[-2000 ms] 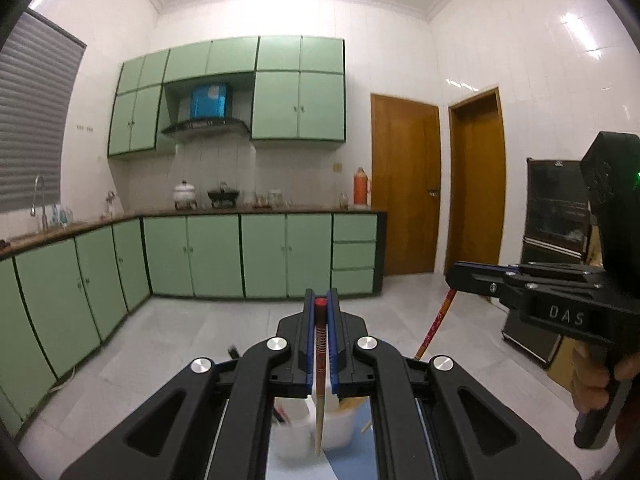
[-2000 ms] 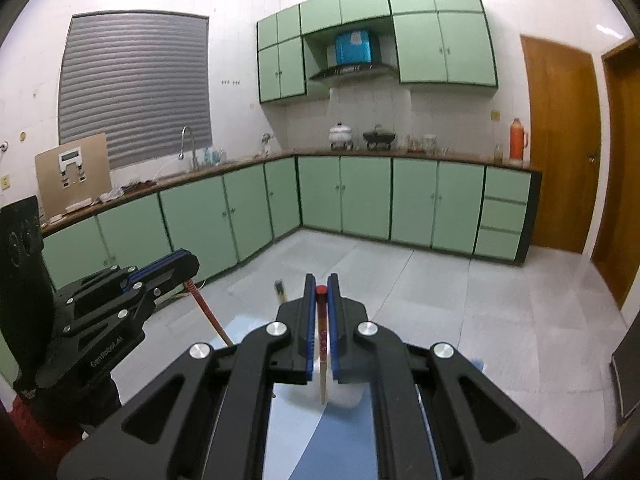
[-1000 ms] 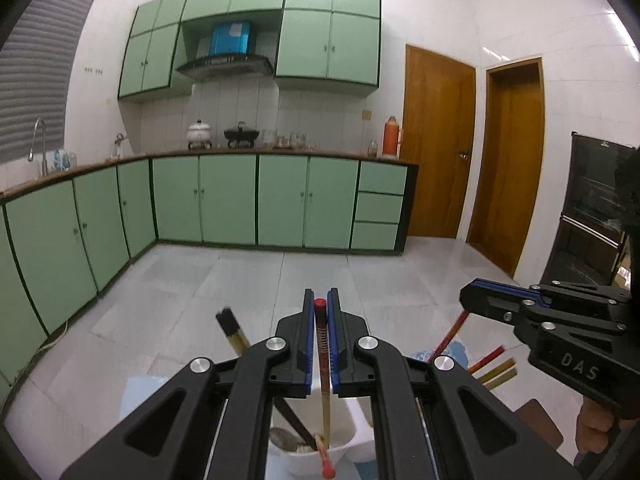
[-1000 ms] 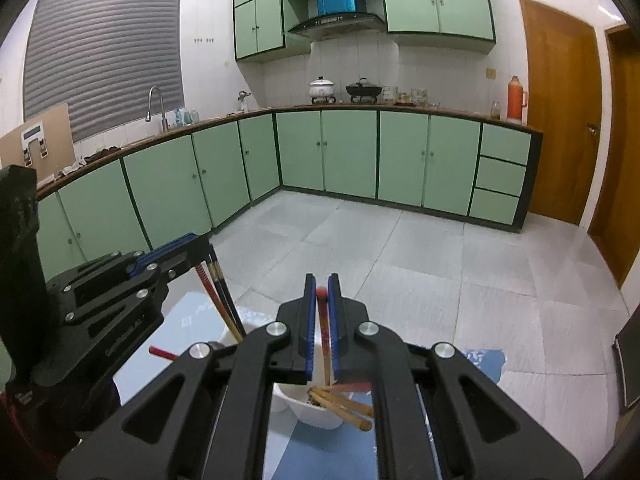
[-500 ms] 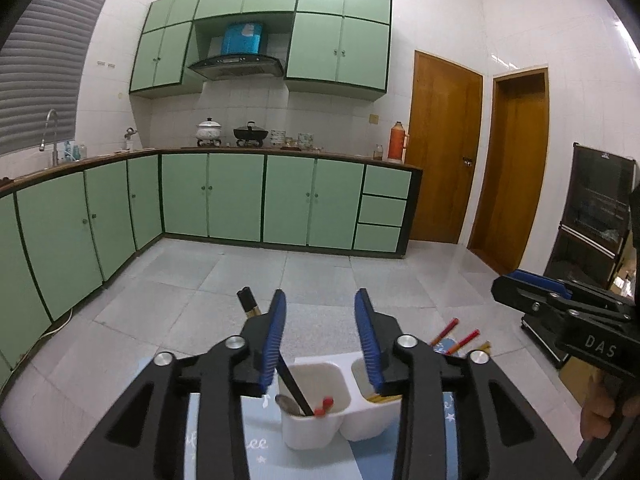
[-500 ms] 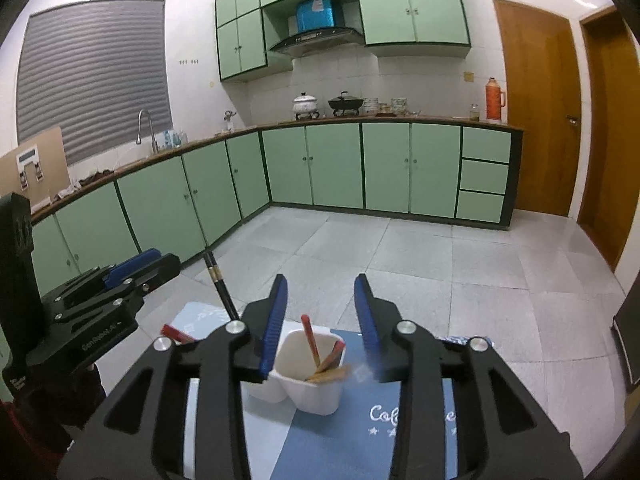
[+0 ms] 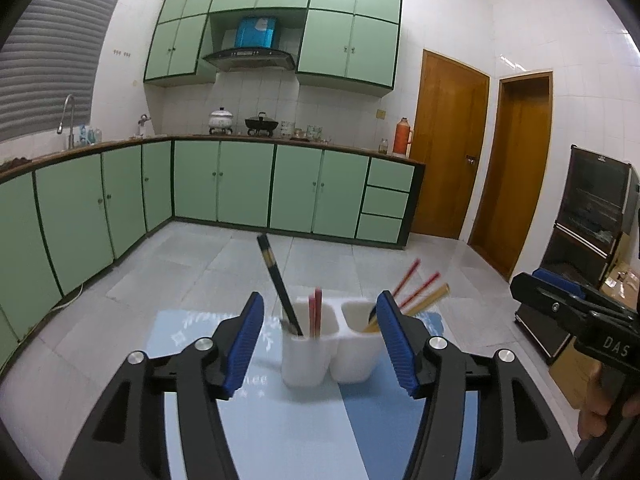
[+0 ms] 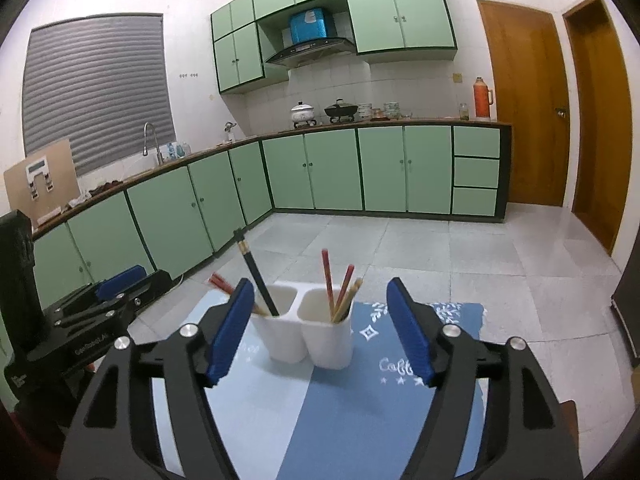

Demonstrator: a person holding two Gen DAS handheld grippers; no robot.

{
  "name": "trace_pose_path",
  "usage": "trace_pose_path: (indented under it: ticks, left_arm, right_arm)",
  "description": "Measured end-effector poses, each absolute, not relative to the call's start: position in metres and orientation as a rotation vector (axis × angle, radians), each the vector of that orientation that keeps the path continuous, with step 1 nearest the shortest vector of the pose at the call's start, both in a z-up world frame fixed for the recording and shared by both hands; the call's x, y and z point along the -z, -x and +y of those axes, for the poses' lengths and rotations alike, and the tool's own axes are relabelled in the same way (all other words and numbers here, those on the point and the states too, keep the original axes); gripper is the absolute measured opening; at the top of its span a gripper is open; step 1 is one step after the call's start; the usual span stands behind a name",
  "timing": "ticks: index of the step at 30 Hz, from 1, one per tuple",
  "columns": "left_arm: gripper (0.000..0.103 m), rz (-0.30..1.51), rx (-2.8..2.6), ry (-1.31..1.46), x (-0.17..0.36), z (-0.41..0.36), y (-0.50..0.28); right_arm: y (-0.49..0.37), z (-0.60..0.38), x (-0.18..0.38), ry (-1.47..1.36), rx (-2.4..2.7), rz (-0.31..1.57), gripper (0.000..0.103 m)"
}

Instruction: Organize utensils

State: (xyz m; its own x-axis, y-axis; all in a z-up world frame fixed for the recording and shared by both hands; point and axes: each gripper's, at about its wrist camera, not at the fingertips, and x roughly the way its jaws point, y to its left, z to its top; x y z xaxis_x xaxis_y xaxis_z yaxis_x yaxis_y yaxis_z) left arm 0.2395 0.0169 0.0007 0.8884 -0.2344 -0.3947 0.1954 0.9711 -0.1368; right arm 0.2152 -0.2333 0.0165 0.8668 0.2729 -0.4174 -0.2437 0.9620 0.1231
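A white two-compartment utensil holder [image 7: 332,350] [image 8: 308,332] stands on a blue mat. In the left wrist view its left cup holds black chopsticks [image 7: 278,284] and red chopsticks [image 7: 315,312]; its right cup holds red and tan chopsticks [image 7: 416,292]. My left gripper [image 7: 320,340] is open and empty, just in front of the holder. My right gripper [image 8: 320,328] is open and empty, also facing the holder. Each gripper shows in the other's view, at the side [image 7: 568,312] [image 8: 108,300].
The blue mat [image 8: 320,408] covers the table in front of me. Green kitchen cabinets [image 7: 224,188] line the far wall and the left wall. Two wooden doors [image 7: 448,148] are at the right. A dark cabinet [image 7: 592,216] stands at the far right.
Both grippers held a red chopstick above the holder, lowered it into a cup, then opened and drew back. The chopsticks now stand in the holder.
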Motion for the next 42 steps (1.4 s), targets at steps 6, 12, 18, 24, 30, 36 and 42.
trace_pose_path:
  ticks: [6, 12, 18, 24, 30, 36, 42]
  left_arm:
    - [0.065, 0.444, 0.216, 0.078, 0.004, 0.016, -0.213]
    - [0.067, 0.452, 0.203, 0.067, 0.001, 0.015, -0.189]
    - [0.068, 0.452, 0.195, 0.064, 0.001, 0.014, -0.163]
    - [0.071, 0.454, 0.181, 0.057, -0.002, 0.016, -0.144]
    - [0.074, 0.442, 0.169, 0.039, -0.006, 0.014, -0.128]
    - [0.081, 0.437, 0.175, 0.006, -0.008, 0.012, -0.115]
    - [0.091, 0.437, 0.186, -0.025, -0.008, 0.009, -0.106]
  right_arm:
    - [-0.186, -0.232, -0.012, -0.060, -0.281, 0.451, 0.081]
    - [-0.158, -0.230, -0.011, -0.072, -0.288, 0.449, 0.087]
    - [-0.132, -0.230, -0.013, -0.080, -0.289, 0.440, 0.089]
    - [-0.119, -0.231, -0.014, -0.083, -0.294, 0.438, 0.089]
    - [-0.106, -0.229, -0.017, -0.060, -0.297, 0.429, 0.090]
    - [-0.096, -0.223, -0.015, -0.012, -0.303, 0.428, 0.093]
    - [-0.085, -0.220, -0.016, 0.026, -0.312, 0.409, 0.098]
